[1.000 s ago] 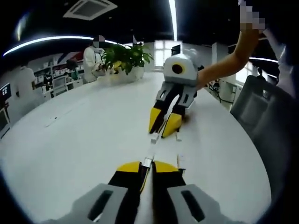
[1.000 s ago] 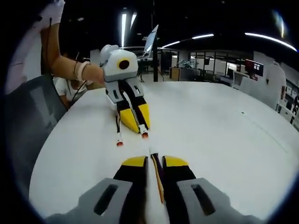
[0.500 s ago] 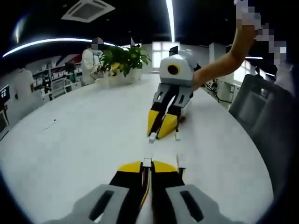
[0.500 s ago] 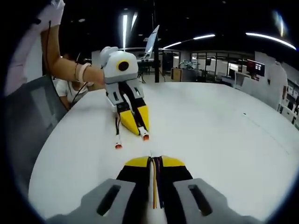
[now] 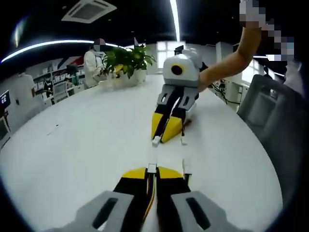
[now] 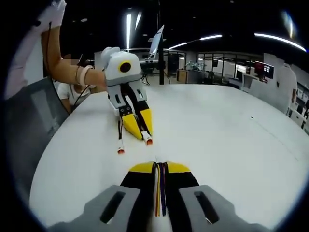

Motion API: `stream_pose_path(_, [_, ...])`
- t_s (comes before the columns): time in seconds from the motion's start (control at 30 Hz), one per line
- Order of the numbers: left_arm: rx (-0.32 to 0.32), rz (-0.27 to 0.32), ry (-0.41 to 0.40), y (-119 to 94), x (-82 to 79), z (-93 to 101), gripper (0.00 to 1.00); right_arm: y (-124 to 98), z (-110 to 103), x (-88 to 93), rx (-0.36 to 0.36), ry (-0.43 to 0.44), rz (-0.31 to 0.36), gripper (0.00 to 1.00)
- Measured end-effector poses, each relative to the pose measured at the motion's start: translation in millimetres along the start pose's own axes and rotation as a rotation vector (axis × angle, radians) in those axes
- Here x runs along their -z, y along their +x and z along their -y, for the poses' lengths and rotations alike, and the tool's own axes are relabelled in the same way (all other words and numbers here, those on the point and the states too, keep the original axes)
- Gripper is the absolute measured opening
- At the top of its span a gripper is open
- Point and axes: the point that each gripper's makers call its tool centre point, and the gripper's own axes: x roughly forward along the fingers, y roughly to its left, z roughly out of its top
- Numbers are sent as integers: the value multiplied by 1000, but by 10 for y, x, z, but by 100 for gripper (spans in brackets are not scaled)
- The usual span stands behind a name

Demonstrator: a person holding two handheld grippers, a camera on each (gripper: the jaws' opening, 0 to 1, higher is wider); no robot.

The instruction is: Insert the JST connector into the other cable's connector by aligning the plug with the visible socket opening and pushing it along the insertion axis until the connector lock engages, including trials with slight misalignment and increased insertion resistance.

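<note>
Two grippers face each other over a wide white table (image 5: 72, 145) in a dim open-plan office. In the left gripper view, the left gripper (image 5: 152, 170) has its jaws clenched on a cable (image 5: 150, 186), whose small white connector (image 5: 152, 167) pokes out past the yellow tips, with a second white connector (image 5: 187, 166) lying just beside them on the table. Opposite, the right gripper (image 5: 163, 140) is held by a person's bare arm (image 5: 227, 65), its yellow jaws pressed together on its own cable, a white plug (image 5: 156, 141) at the tips. The two connectors are near each other but apart, not joined.

In the right gripper view, coloured wires (image 6: 160, 193) run between the right gripper's closed jaws, and the left gripper (image 6: 145, 137) carries a red-tipped connector (image 6: 148, 141), with another red-tipped end (image 6: 119, 151) hanging down to the table.

Beyond the table stand a leafy potted plant (image 5: 126, 60), a person in white (image 5: 91, 63) and shelving along the wall. Long ceiling light strips (image 5: 43, 46) glow overhead beside an air-conditioning vent (image 5: 89, 8). A grey chair (image 5: 270, 116) sits at the table's edge.
</note>
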Motion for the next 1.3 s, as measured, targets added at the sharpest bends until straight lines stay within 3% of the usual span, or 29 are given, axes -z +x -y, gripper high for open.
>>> stream_pose_path(0.37, [-11, -17, 37, 23, -51, 70, 0, -29, -108, -195, -22, -71, -14, 4])
stream_pose_path(0.9, [11, 13, 69, -40, -243, 172, 0, 31, -227, -229, -82, -122, -34, 4])
stream_pose_path(1.3, [32, 1, 77, -3, -262, 195, 0, -4, -282, -241, -92, -129, -34, 4])
